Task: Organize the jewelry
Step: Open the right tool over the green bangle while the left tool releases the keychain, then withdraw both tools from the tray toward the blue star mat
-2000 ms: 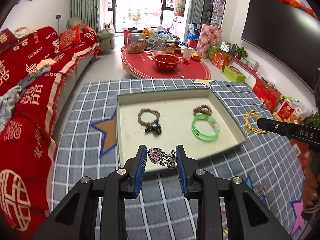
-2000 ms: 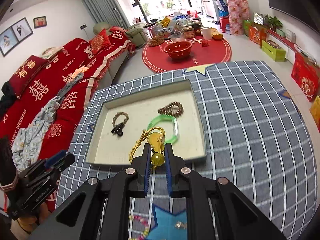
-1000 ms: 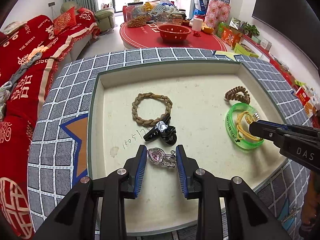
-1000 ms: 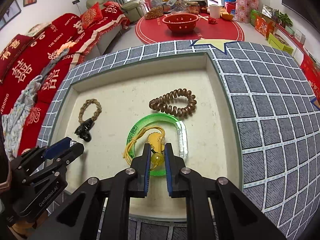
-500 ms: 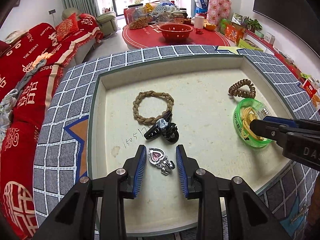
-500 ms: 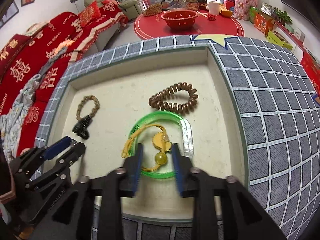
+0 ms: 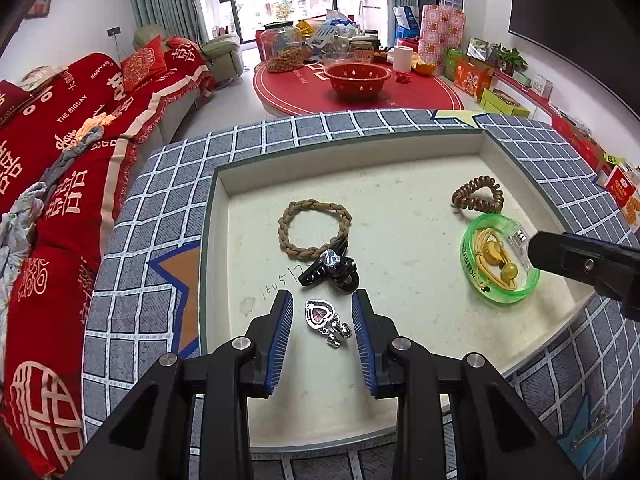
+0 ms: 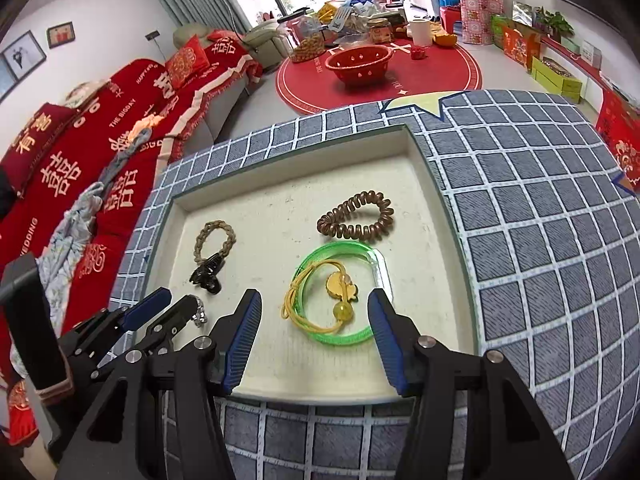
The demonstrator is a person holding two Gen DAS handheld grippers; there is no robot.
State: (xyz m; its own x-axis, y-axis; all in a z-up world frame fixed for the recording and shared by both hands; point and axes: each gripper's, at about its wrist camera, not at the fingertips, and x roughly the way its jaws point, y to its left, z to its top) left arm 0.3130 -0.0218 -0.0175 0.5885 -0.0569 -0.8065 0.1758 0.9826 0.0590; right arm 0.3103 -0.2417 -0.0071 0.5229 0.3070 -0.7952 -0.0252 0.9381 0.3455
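Jewelry lies scattered on the cream floor of a shallow tray (image 7: pixel 400 148) that sits on a grey checked cloth (image 8: pixel 540 240). Left gripper (image 7: pixel 323 332) hangs low over the tray's near side with its blue-padded fingers spread apart, and a heart-shaped silver pendant (image 7: pixel 326 320) rests on the tray floor between them, touching neither pad. Just beyond the pendant sits a black hair claw (image 7: pixel 330 272), which overlaps the near edge of a braided tan band (image 7: pixel 314 224).

Right gripper (image 8: pixel 316 332) is also spread wide, gripping nothing. Between its fingers, on the tray floor, lies a yellow cord charm (image 8: pixel 320 300) with a round bead and a flat gold piece; the cord loops partly inside a green translucent bangle (image 8: pixel 340 292) and partly over the bangle's left rim. A brown spiral hair tie (image 8: pixel 356 222) lies just behind the bangle, touching or nearly touching its far edge.

In the right wrist view the left gripper's fingers (image 8: pixel 148 304) show at the lower left, over the tray's near-left corner, with part of the pendant glinting beside them
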